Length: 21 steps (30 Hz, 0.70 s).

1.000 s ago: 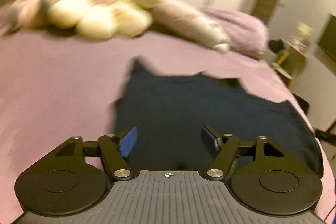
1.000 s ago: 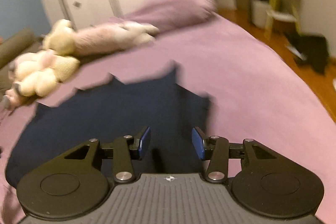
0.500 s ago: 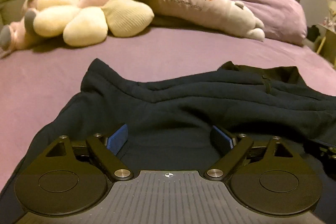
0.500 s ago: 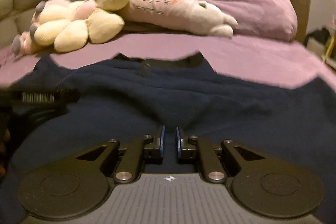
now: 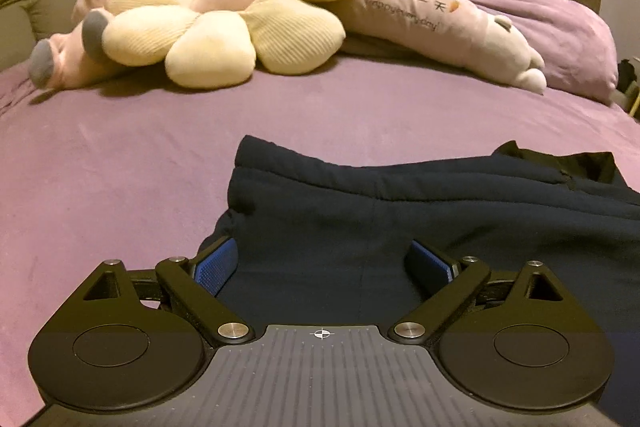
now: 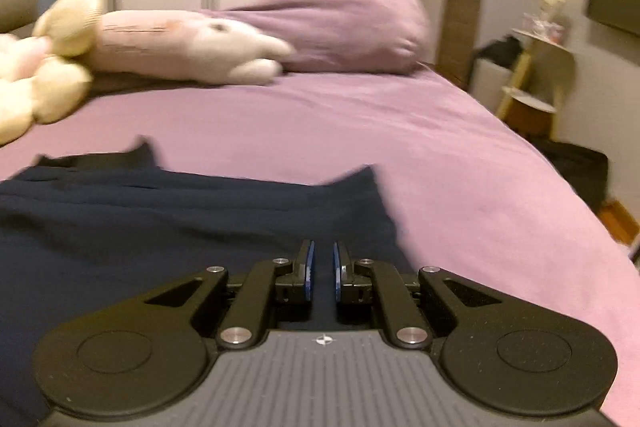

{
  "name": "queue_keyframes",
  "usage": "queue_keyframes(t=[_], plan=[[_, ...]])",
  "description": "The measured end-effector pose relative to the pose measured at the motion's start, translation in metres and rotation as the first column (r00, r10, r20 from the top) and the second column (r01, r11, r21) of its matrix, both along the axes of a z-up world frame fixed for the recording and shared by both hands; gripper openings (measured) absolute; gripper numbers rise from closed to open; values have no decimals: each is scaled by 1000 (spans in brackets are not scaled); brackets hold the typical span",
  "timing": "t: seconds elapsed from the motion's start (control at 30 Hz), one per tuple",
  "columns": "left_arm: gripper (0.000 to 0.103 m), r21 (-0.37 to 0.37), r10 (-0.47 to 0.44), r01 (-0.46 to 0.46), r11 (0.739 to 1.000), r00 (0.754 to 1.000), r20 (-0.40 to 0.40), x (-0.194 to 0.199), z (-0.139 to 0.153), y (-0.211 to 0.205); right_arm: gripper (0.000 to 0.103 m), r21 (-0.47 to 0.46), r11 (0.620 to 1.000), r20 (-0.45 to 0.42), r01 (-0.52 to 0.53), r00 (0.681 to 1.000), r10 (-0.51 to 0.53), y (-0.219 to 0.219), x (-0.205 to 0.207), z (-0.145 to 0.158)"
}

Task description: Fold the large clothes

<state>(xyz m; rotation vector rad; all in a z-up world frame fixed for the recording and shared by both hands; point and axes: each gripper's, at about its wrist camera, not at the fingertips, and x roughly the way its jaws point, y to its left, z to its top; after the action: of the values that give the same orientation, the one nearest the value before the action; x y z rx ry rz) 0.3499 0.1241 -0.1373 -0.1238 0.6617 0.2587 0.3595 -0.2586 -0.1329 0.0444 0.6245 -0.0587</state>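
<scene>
A dark navy garment (image 5: pixel 400 211) lies spread on the purple bed (image 5: pixel 120 163), with a folded ridge along its far edge. My left gripper (image 5: pixel 326 259) is open, low over the garment's left part, its blue pads (image 5: pixel 214 263) apart with cloth between them. In the right wrist view the same garment (image 6: pixel 160 219) fills the lower left. My right gripper (image 6: pixel 322 263) is nearly closed over the garment near its right edge, a narrow gap between the pads; whether cloth is pinched is unclear.
Cream and pink plush toys (image 5: pixel 208 23) and a long pink plush pillow (image 5: pixel 436 23) lie at the head of the bed, beside a purple pillow (image 6: pixel 344 27). The bed's right edge (image 6: pixel 580 211) drops to the floor, with a small side table (image 6: pixel 536 75) beyond.
Both grippers dropped low to the garment. The right gripper closed from open to nearly shut and shifted right toward the garment's edge. The left gripper stayed open and moved left.
</scene>
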Motion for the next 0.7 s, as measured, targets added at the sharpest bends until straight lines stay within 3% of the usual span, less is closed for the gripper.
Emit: queue_keyframes(t=[0.03, 0.17, 0.3, 0.6, 0.7], plan=[[98, 4, 0, 0, 1000, 1000, 0, 0, -1, -1, 8, 42, 999, 5, 9, 1000, -9, -7, -2, -5], [98, -41, 2, -2, 999, 1000, -3, 1, -3, 5, 8, 8, 1000, 24, 6, 1000, -6, 0, -2, -13], [99, -64, 4, -4, 998, 1000, 2, 3, -7, 8, 8, 88, 996, 40, 3, 999, -7, -14, -1, -18], [100, -135, 0, 1, 991, 1000, 5, 6, -9, 18, 8, 116, 993, 66, 4, 998, -12, -16, 0, -23], [99, -184, -39, 36, 982, 999, -12, -5, 5, 29, 8, 48, 999, 52, 19, 998, -21, -7, -2, -15]])
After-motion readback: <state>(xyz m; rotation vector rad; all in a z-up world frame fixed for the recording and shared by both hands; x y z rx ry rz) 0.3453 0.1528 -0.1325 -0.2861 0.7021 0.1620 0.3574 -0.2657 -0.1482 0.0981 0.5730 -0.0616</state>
